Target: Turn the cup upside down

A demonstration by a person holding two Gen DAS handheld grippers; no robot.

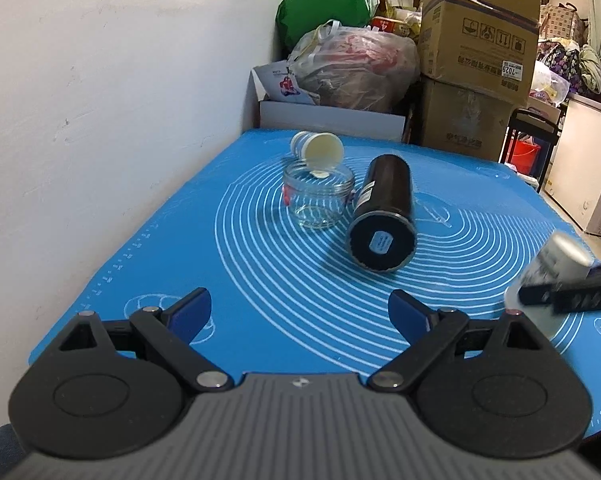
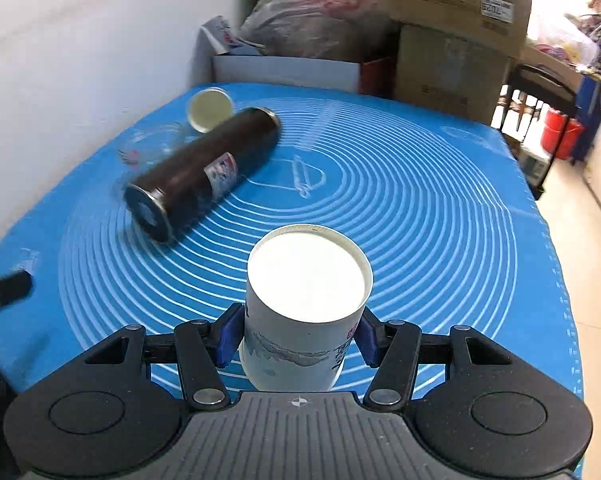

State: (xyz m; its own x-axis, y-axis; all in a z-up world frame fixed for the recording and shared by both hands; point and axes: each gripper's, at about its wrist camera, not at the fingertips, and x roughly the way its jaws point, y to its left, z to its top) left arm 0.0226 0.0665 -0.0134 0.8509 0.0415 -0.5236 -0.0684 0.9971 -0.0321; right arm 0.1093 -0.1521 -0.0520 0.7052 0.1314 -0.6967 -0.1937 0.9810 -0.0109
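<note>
blue mat (image 2: 440,208) covers the table | black flask (image 2: 204,168) lies on its side mid-mat, clear jar (image 1: 316,196) just beside it | right gripper (image 2: 298,334) clamps white cup (image 2: 306,280), its flat base facing the lens | left gripper (image 1: 300,312) spread wide, holding nothing

The right gripper (image 2: 300,336) is clamped on the white cup (image 2: 304,308), blue pads pressing its sides (base facing the camera). The left gripper (image 1: 300,312) hangs with jaws spread wide, holding nothing.
</note>
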